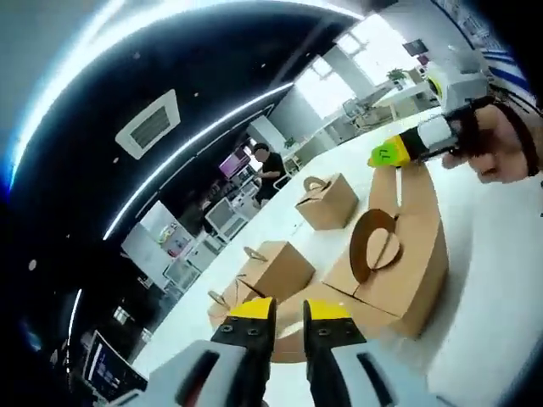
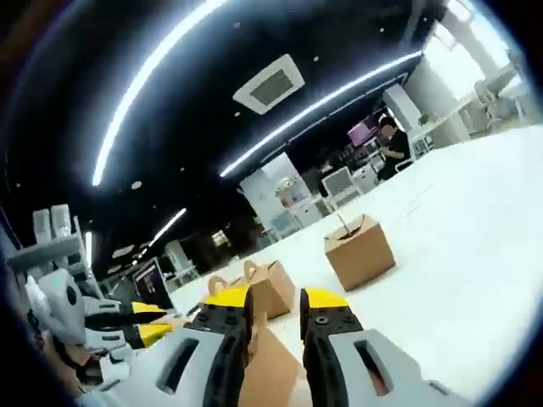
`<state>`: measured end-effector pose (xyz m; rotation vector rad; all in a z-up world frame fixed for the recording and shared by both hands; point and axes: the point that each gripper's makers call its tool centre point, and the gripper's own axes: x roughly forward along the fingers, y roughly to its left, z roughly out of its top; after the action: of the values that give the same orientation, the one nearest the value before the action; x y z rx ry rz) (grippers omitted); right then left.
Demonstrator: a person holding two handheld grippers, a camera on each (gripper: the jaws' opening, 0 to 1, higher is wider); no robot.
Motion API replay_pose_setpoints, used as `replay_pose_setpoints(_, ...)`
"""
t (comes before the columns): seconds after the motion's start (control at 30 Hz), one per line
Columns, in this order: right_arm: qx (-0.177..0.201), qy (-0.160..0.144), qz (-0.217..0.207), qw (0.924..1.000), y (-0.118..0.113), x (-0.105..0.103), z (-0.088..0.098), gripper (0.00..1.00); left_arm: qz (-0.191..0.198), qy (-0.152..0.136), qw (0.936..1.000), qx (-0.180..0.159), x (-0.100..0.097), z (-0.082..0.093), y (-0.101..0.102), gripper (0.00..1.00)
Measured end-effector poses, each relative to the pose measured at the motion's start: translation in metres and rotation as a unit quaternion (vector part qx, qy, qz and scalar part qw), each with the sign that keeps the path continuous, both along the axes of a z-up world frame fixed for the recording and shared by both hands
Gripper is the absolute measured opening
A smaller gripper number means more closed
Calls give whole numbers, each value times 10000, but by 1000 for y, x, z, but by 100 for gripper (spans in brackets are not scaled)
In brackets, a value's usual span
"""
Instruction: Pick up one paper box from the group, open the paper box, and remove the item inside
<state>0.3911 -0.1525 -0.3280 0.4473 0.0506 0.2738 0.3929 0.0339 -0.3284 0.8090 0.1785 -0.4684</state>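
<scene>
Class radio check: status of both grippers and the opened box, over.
Left gripper shut on brown paper box flap. Right gripper shut on another flap. Nothing obstructing.

Three closed paper boxes stood in a loose row on the white table (image 1: 501, 254): the far box (image 1: 327, 200), the middle box (image 1: 276, 268) and the near box (image 1: 229, 301), with gaps between them. The opened box (image 1: 399, 254) lay beside that row, and bare tabletop spread wide on its other side.

I see my yellow-tipped right gripper (image 2: 273, 312) clamped on a brown cardboard flap (image 2: 270, 366). On the white table (image 2: 475, 254), a closed brown paper box (image 2: 360, 248) sits beyond the flap; the yellow-tipped left gripper (image 2: 140, 325) is left of it.
</scene>
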Motion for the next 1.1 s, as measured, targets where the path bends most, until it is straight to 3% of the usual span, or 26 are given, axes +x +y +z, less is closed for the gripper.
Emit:
replay_pose_setpoints(0.07, -344, 67, -32, 9994, -4, 1, -11, 20, 79, 14, 9999, 74, 3, -9, 3, 16)
replay_pose_setpoints(0.47, -609, 385, -76, 9974, -3, 4, -51, 21, 20, 465, 9988, -119, 3, -45, -4, 13)
replay_pose_setpoints(0.9, -302, 543, -22, 9981, 6, -2, -63, 22, 11, 572, 9982, -190, 2, -54, -3, 11)
replay_pose_setpoints(1.1, -405, 592, -89, 9974, 0, -4, -66, 31, 62, 596, 9980, -218, 5, -58, 4, 11)
